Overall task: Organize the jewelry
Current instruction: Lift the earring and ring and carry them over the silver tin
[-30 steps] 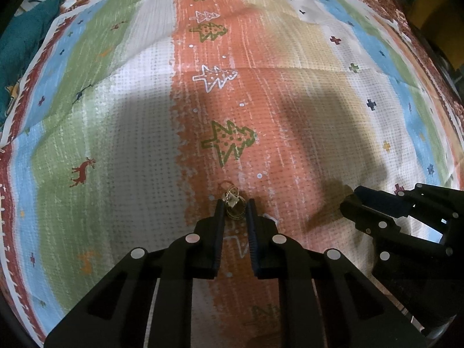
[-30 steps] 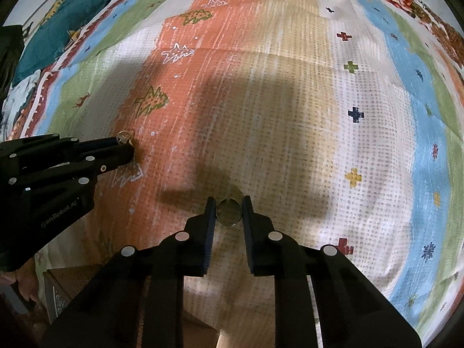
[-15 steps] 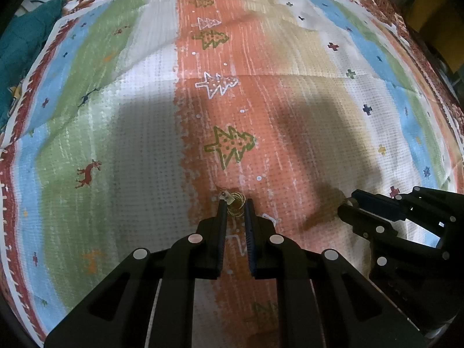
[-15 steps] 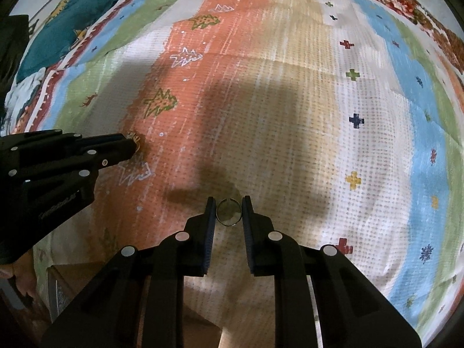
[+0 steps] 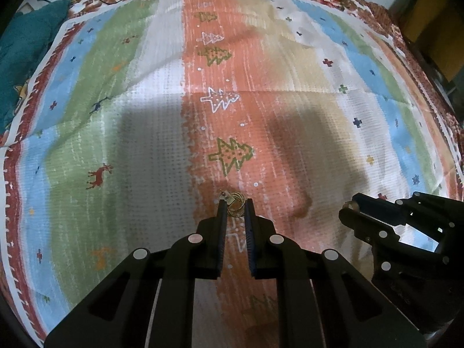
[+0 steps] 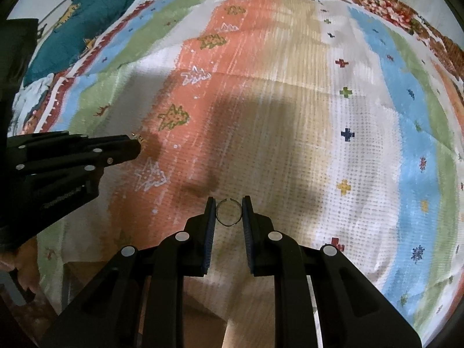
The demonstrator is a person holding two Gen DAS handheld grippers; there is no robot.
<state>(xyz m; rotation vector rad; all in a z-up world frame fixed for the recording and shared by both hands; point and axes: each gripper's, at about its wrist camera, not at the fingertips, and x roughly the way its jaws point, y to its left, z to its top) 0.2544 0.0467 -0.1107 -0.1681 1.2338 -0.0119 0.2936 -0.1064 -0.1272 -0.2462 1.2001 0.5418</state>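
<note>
Jewelry hangs above the striped cloth (image 5: 145,145): the right gripper (image 6: 229,211) clenches a silver ring (image 6: 229,214) between its fingertips, the left gripper (image 5: 235,207) pinches a small gold wire earring (image 5: 234,203), both pointing steeply down.

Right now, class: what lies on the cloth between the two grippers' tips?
Nothing but bare striped cloth. In the right wrist view, only orange cloth with a white tree print separates the left gripper, pinching gold jewelry, from the right gripper, holding a ring.
</note>
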